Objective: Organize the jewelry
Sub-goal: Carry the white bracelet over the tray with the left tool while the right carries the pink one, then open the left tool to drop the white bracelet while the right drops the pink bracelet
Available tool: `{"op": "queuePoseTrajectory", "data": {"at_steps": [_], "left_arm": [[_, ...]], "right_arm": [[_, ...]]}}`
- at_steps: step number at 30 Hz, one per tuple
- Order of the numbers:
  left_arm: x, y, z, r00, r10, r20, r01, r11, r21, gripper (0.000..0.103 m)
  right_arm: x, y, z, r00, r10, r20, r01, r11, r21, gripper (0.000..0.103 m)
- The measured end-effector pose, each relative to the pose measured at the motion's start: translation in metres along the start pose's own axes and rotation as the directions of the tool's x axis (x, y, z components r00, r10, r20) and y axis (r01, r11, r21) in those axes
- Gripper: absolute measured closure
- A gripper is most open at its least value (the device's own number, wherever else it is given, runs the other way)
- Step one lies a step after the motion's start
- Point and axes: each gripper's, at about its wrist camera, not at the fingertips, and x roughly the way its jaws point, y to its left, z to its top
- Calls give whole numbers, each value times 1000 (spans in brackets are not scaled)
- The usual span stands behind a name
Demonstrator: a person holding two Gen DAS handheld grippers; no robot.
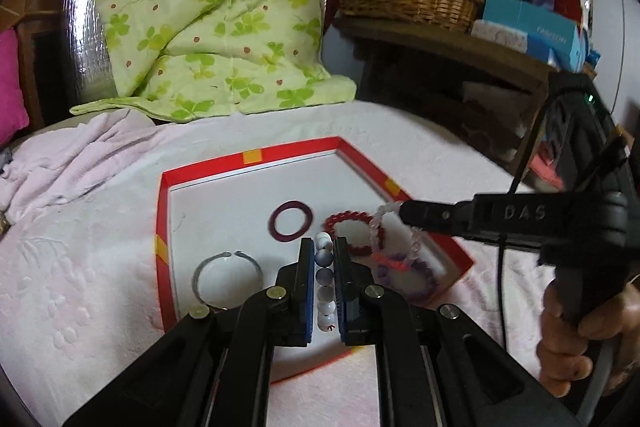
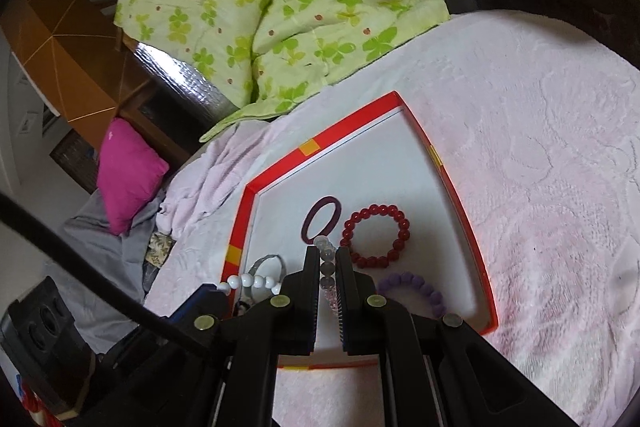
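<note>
Two hand-held grippers work over a red-rimmed tray (image 1: 166, 219) lying on a bed covered with a pale pink blanket (image 1: 80, 267).

The left gripper (image 1: 325, 259) has its jaws almost fully closed on a bracelet of white and grey beads (image 1: 325, 275), which runs lengthwise between the pads. The right gripper (image 2: 328, 259) is likewise nearly closed, pinching a bracelet of clear pale-pink beads (image 2: 327, 269); in the left wrist view this strand (image 1: 380, 227) hangs in a loop from the right gripper's tip (image 1: 404, 211), above the tray.

Contents of the tray, relative to the left jaws:
- dark maroon bangle (image 1: 291, 221), just ahead and slightly left;
- red bead bracelet (image 1: 352, 227), just ahead and right;
- purple bead bracelet (image 1: 404, 273), to the right, beneath the hanging pink strand;
- open grey metal cuff (image 1: 224, 277), to the left.

Risks, as judged from this arrangement: both strands are held by a narrow pinch on round, smooth beads, so either may slip out or swing if the hand moves quickly. The dangling pink loop could snag or drag the red or purple bracelet when lowered, disturbing pieces already laid out. Released too near the tray's right wall, it may drape over the rim onto the blanket.
</note>
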Motion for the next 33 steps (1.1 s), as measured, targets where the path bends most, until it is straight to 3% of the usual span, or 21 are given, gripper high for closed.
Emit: {"op": "queuePoseTrajectory", "data": {"at_steps": [21,33], "left_arm": [[22,8,-7,994,79,-69,-80,997,1,93],[25,7,-9,992,103,-80,-102,995,14,93]], "right_arm": [[51,5,-1,996,-16,-93,17,1000,4,94],[53,1,-1,995,-34,-89,36,999,18,94]]}}
